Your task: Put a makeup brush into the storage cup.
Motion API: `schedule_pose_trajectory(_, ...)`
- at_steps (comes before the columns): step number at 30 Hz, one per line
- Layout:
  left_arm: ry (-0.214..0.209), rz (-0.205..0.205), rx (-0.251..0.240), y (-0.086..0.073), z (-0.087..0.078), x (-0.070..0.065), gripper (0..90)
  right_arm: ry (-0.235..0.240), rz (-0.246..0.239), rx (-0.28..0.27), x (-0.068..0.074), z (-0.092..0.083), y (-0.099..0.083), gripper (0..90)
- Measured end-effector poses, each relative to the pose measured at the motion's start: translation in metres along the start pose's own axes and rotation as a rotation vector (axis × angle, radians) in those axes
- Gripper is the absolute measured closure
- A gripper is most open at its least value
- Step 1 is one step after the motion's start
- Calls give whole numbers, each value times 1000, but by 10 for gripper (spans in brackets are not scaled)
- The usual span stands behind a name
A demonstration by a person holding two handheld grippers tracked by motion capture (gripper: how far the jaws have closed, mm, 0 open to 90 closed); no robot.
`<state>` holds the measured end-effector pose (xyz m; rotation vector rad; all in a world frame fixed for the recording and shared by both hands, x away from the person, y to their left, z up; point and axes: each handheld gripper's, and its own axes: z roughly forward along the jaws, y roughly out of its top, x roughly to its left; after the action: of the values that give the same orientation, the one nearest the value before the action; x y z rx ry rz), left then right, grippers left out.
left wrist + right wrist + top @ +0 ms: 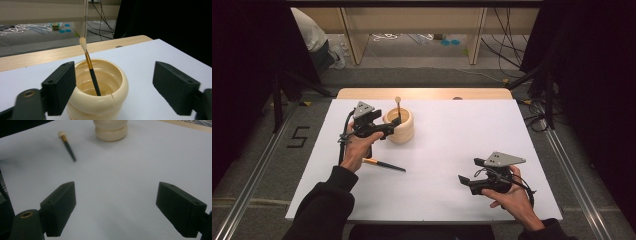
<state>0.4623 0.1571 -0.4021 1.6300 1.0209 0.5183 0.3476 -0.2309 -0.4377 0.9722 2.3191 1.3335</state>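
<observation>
The left tool (384,131) hung just beside the cream pot (401,126), on its left side as the high view showed it, with its jaws spread wide and nothing between them. In the left gripper view the pot (100,97) sat low between the two black jaws without either pad touching it. A brush (92,72) stood inside the pot, leaning, its dark handle down in the hollow and its pale tip (82,43) up above the rim. The pot stood on the white counter (462,130), towards the far edge.

A second brush (384,164) lay flat on the counter near the left forearm, apart from the pot; the right gripper view showed it (67,146) lying to the left of the pot (111,130).

The right tool (467,181) rested low at the near right of the counter, its jaws released and empty, with bare white surface between them.
</observation>
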Motion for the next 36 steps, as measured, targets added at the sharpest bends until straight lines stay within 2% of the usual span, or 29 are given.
schedule_pose_trajectory(4, -19, 10, 8, -1, -6, -2, 158, 6, -5, 4, 0, 0, 0, 171)
schedule_pose_trajectory(5, -37, 22, 24, -3, -10, -3, 158, 5, -11, 2, 0, 1, 0, 171)
schedule_pose_trajectory(7, -43, 34, 32, -3, -11, -3, 158, 5, -12, 1, 0, 1, 0, 171)
schedule_pose_trajectory(14, -75, 48, 68, -12, -23, -2, 160, 3, -11, 0, 0, 0, 0, 169)
schedule_pose_trajectory(18, -79, 46, 82, -17, -27, -3, 160, 5, -13, 2, 0, 0, 0, 169)
schedule_pose_trajectory(22, -87, 66, 97, -23, -34, -3, 161, 9, -16, 2, 0, 1, 0, 169)
schedule_pose_trajectory(26, -86, 64, 105, -28, -39, -2, 160, 4, -12, -2, 0, 0, 0, 169)
schedule_pose_trajectory(30, -96, 80, 116, -33, -45, 0, 161, 7, -7, 4, -2, 0, -1, 168)
schedule_pose_trajectory(31, -96, 72, 119, -35, -46, 0, 160, -4, -5, -4, -2, 0, -1, 168)
schedule_pose_trajectory(35, -104, 97, 137, -40, -49, -1, 161, -2, -7, -4, -3, -1, -2, 168)
schedule_pose_trajectory(36, -108, 87, 136, -41, -49, -2, 161, -1, -5, -4, -3, -1, -2, 169)
